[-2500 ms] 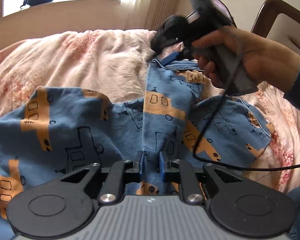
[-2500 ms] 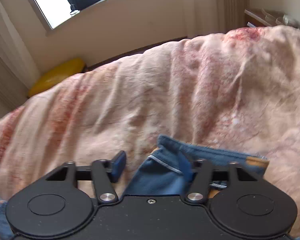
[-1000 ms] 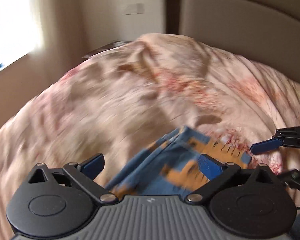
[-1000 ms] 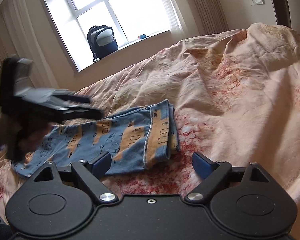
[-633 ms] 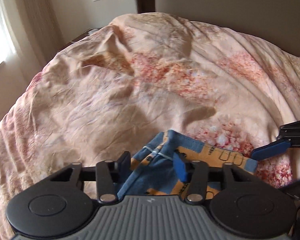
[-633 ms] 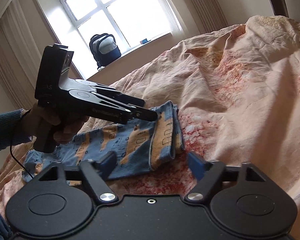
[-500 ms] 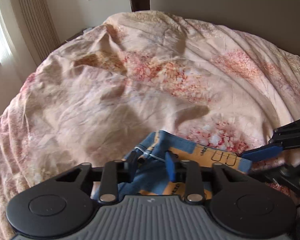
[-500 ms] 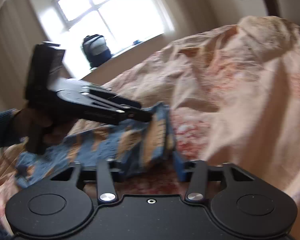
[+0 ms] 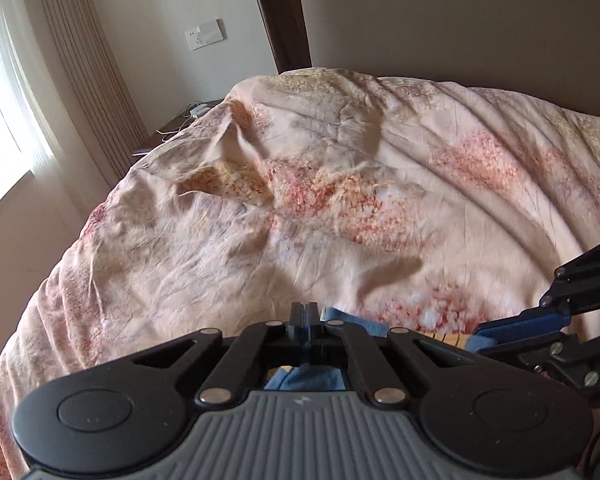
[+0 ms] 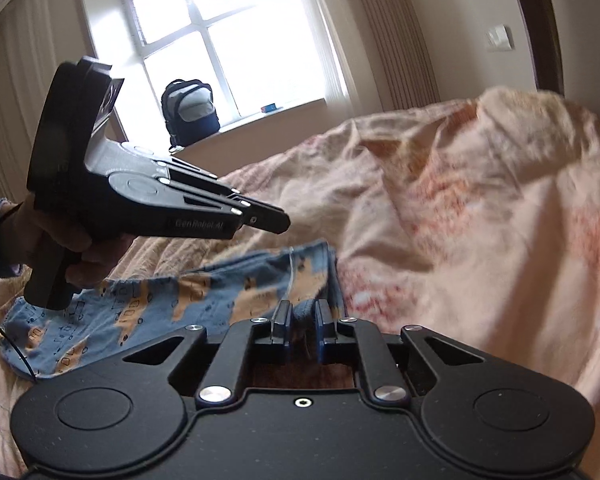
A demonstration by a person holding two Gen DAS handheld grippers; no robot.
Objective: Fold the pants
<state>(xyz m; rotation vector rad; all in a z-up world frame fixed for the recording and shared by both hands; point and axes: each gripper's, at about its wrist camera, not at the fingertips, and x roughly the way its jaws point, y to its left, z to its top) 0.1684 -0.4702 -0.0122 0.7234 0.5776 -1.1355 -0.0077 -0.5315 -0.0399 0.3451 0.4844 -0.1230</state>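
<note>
At the bottom centre of the left wrist view, the left tongs (image 9: 305,314) are pressed fully together, and blue cloth of the pants (image 9: 352,322) shows just behind them and under the linkage; whether the pads actually pinch that edge cannot be told from this view, since no fabric is visible between them. A second ago these tongs stood wide over the same hem, and they have just been closing. At the bottom centre of the right wrist view, the right tongs (image 10: 302,314) are narrow with a bunch of the blue hem squeezed between the pads; they too have just been closing, from a wide stance with the cloth lying free in front of them.

Farther out in that view, the pants (image 10: 172,300) lie folded lengthwise on the bed (image 10: 480,208), stretching toward the lower left, with the person's hand (image 10: 72,248) carrying the left tongs above the far corner of the hem. At the right edge of the left wrist view the right tongs show again, low at the cloth.

Judging from this, both corners of one end are now taken, or nearly so, and the next fold across the length can begin. Beyond, a backpack (image 10: 190,110) sits on the windowsill in the upper left.
</note>
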